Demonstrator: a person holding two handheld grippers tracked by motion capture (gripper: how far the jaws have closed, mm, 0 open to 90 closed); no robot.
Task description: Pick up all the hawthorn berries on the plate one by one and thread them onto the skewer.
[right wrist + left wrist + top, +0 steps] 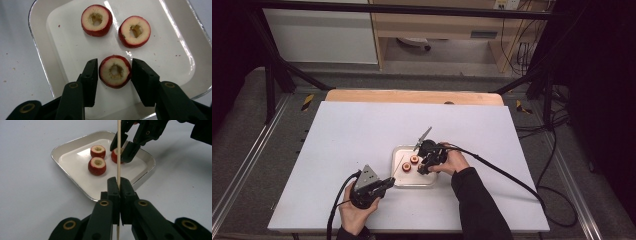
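A: Red-skinned and pale inside, the cored fruit piece (115,71) sits right between the right gripper (113,75)'s jaws; the left-hand jaw stands just off its skin with a thin gap, and the right-hand jaw is at its edge, touching or all but touching; I cannot tell whether it presses.

B: So the jaws are not clamped?

A: They are half spread around it; the piece lies on the floor of the white tray (75,50), hole upward.

B: And the other pieces?

A: Two more cored pieces lie beyond the jaw tips, further into the tray; one (96,20) ahead and to the left, the other (135,31) ahead and to the right; they are near each other but apart.

B: What about the other hand?

A: The left gripper (119,185) has its jaws pressed together on a thin wooden skewer (118,150); the stick runs straight up out of the jaws and also shows below them; from that side the tray (75,145) lies beyond the jaw tips, with the right gripper (126,147) over its far corner.

B: And under it all?

A: A white counter (357,135); the tray (398,152) rests on it, between the two hands.
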